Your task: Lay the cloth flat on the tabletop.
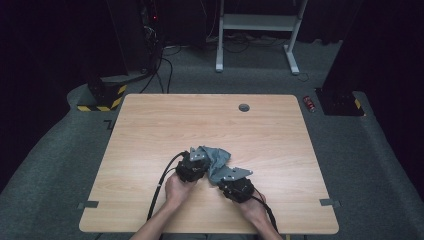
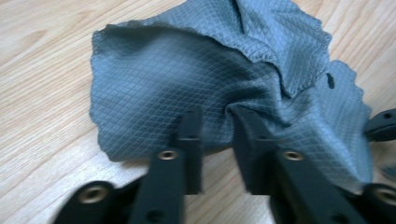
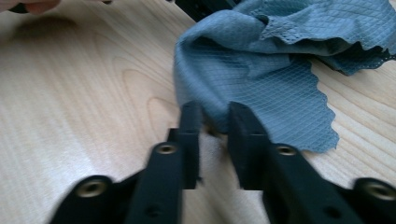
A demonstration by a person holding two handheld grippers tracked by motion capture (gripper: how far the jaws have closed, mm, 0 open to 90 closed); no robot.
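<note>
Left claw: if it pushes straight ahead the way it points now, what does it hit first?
The grey cloth. The left claw already has a fold bunched at its tips, so it would plough deeper into that cloth, probably before any bare table.

Wooden bench, grey carpet around it. Crumpled grey cloth near the front middle. Left claw and right claw both at the cloth, 1 each side. Red can on the floor.

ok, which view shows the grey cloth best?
Left gripper view: the grey cloth spreads across it, quilted weave and scalloped edge sharp. Right gripper view shows one folded side of it. High view has it small, partly hidden behind both claws.
</note>
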